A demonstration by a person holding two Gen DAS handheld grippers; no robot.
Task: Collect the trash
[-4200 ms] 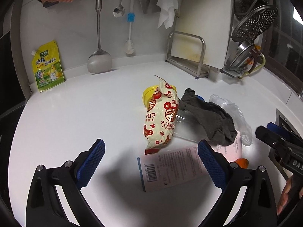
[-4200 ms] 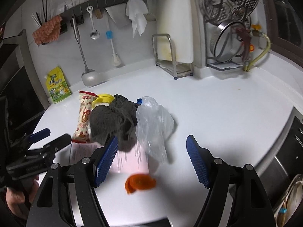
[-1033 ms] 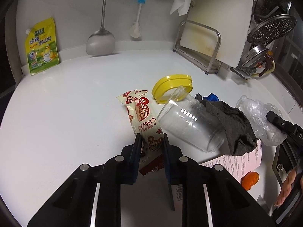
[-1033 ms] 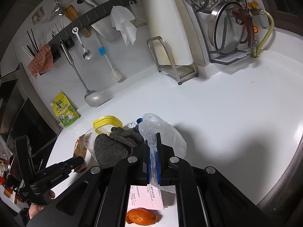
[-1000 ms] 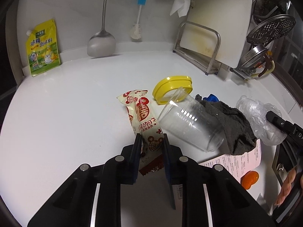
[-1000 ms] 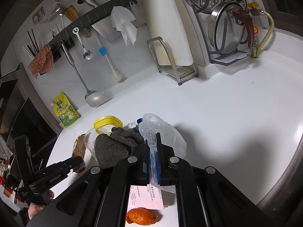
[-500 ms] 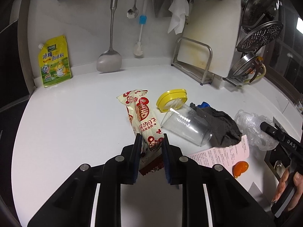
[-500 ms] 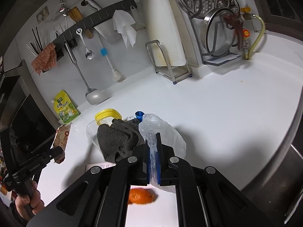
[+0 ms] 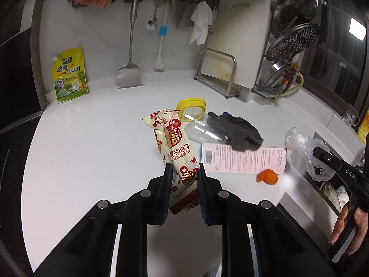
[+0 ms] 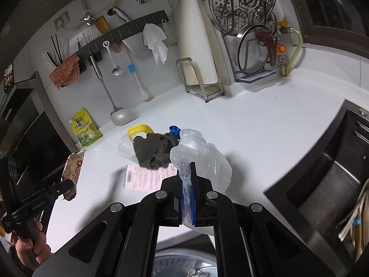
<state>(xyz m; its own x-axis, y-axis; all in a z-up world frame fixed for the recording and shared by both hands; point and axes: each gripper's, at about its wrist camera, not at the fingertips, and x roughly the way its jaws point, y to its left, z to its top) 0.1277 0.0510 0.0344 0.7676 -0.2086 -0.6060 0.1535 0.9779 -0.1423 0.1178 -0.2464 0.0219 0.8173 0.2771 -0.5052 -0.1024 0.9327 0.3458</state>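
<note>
The left gripper [image 9: 183,173] is clamped on a cream snack wrapper [image 9: 174,143] printed with red hearts and characters, its red crimped end hanging below the pads, lifted off the white counter [image 9: 92,138]. The right gripper [image 10: 186,173] is pinched tight on one crumpled clear plastic bag [image 10: 200,157]. On the counter at the wrapper's 2 o'clock lie one clear jar [image 9: 200,131], one yellow lid [image 9: 191,105], one grey rag [image 9: 239,131], one pink paper [image 9: 244,159] and one orange peel [image 9: 267,177].

Both wrist views angled down from close above the white counter [image 9: 92,138], sharing the utensil rail [image 10: 129,32] wall
</note>
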